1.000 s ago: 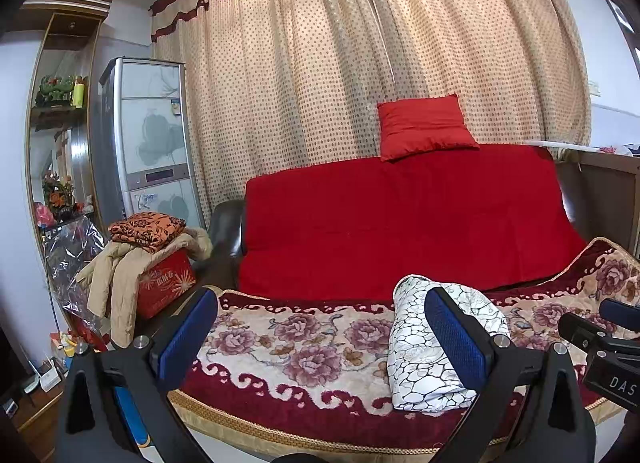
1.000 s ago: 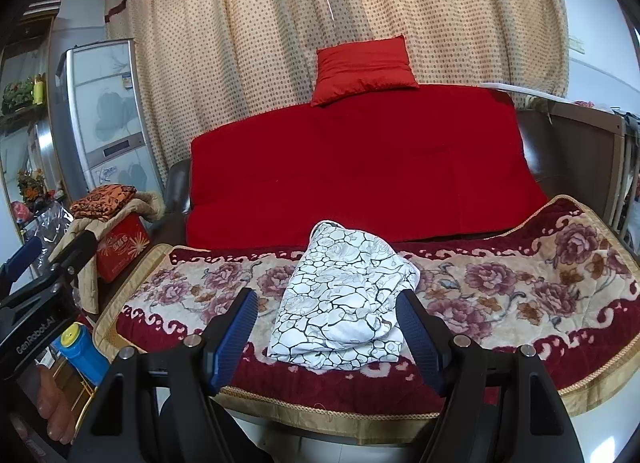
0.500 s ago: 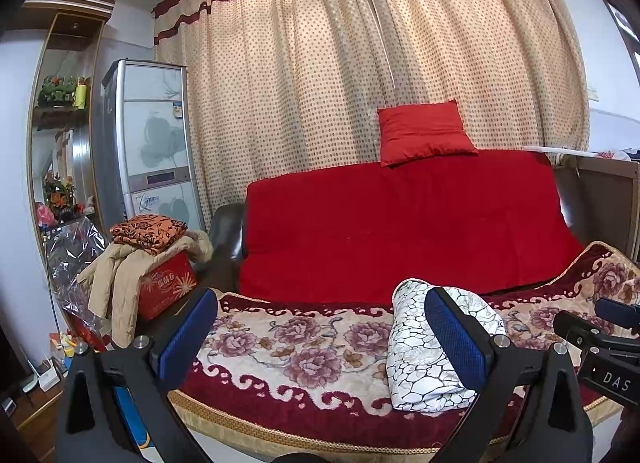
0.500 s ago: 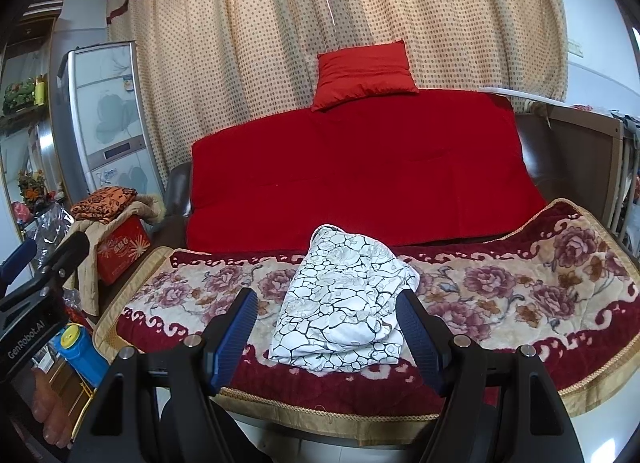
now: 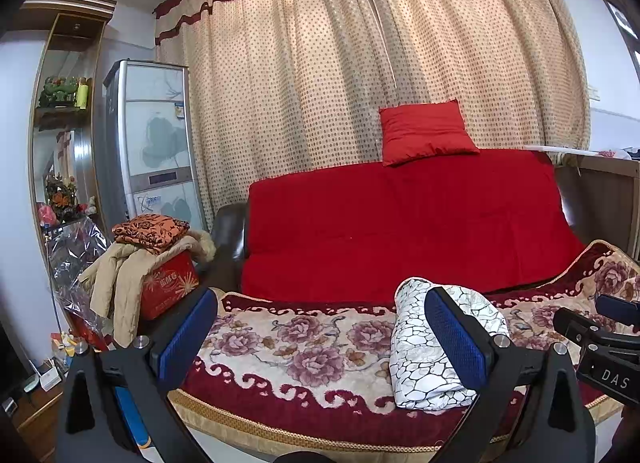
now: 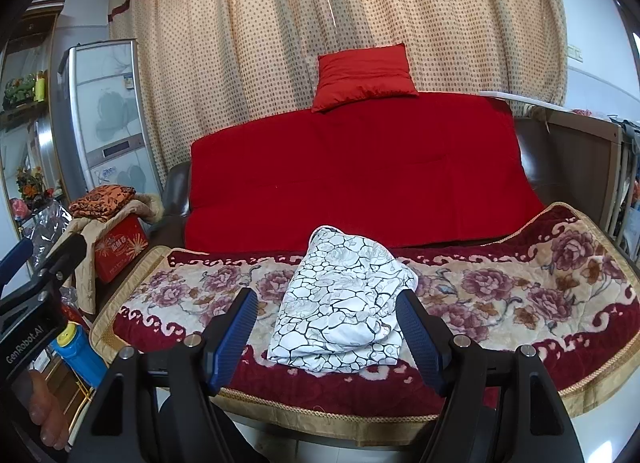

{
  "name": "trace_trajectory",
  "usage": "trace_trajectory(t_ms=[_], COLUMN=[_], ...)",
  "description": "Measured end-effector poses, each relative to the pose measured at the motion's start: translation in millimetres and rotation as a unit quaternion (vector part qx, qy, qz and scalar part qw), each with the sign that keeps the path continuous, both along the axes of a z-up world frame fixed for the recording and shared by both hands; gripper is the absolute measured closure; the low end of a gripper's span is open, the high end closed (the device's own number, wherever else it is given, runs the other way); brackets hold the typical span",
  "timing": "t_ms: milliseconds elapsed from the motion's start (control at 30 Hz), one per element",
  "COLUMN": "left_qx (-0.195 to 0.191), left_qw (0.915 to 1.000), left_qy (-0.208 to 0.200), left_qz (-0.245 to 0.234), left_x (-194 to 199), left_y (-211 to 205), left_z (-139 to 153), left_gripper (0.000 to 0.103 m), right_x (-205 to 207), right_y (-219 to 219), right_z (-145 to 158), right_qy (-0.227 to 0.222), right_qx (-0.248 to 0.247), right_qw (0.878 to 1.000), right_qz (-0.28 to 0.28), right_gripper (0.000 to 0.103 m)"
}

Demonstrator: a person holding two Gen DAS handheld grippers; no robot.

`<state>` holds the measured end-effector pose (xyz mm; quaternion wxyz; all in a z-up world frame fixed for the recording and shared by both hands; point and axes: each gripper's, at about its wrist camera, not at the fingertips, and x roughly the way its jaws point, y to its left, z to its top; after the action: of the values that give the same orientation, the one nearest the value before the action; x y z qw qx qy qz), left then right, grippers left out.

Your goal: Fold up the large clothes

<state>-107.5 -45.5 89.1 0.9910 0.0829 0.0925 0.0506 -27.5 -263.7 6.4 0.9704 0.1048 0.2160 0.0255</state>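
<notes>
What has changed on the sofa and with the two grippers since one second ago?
Nothing visibly changed. The white patterned cloth lies folded on the flowered blanket, and the left gripper and right gripper hang open before it, holding nothing.

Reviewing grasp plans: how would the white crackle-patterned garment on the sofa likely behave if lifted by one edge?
The white garment looks like thin, soft fabric, so it is probably floppy and light. Its loose folded layers would likely unfold and drape if lifted.

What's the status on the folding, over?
Both grippers, left and right, open, holding nothing. White patterned garment lies folded on the floral blanket, untouched. Nothing in the way.
</notes>
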Motion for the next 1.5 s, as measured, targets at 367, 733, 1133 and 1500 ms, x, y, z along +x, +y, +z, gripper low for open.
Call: trace_trajectory(t_ms=[367,733,1133,1500], left_qx=[0.003,0.007,-0.002,-0.01], left_qw=[1.0,0.9996,0.9994,0.9988], left_qy=[0.009,0.023,0.03,0.048], left_qz=[-0.004,-0.014,-0.015,-0.01], left_x=[3,6,9,28], left_y=[1,1,11,16], left_z=[-5,-11,-15,-23], left_gripper=[0.0,0.0,0.0,0.0], right_x=[3,9,14,32], right_y=[5,12,22,30], right_z=[-3,-8,-9,-6], right_qy=[0.007,0.016,0.019,0.018], right_qx=[-0.005,-0.013,-0.026,-0.038], right_qw=[1.0,1.0,0.999,0.999], right_qz=[0.003,0.003,0.003,0.005], right_gripper=[0.028,0.028,0.028,0.028])
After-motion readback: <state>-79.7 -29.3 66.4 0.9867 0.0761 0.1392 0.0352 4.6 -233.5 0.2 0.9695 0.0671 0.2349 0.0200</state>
